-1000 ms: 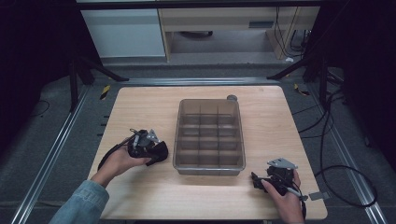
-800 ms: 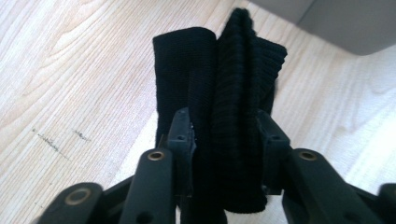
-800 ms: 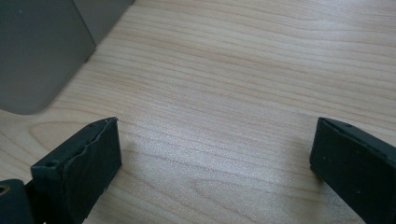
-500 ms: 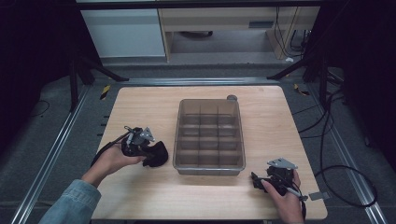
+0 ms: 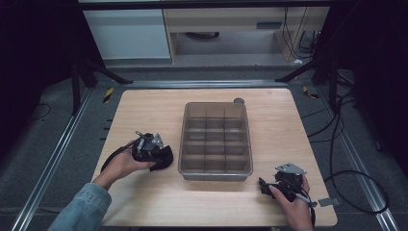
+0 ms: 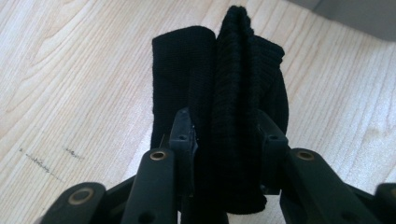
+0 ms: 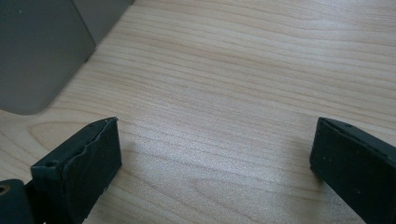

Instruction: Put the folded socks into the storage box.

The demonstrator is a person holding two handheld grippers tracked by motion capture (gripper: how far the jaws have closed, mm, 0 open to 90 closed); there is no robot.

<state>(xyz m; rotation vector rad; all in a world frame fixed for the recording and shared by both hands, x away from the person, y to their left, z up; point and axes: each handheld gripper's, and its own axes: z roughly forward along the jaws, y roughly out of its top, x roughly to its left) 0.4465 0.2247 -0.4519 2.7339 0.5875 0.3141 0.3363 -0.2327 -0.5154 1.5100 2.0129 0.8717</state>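
Black knit sock [image 6: 224, 107] sat clamped in the left claw [image 6: 226, 135] left of the divided bin [image 5: 215, 139]; right claw [image 7: 215, 154] rested apart on the worktop [image 5: 279, 120].

Pale wooden table [image 5: 159, 110] bearing a grey compartmented organiser box [image 5: 215, 139].

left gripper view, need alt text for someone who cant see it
A folded black knit cloth, possibly a sock, stands pinched between the two black jaws of the left gripper, which rise from the bottom of the picture. Behind it lies a light wooden table with visible grain and a few faint scratch marks.
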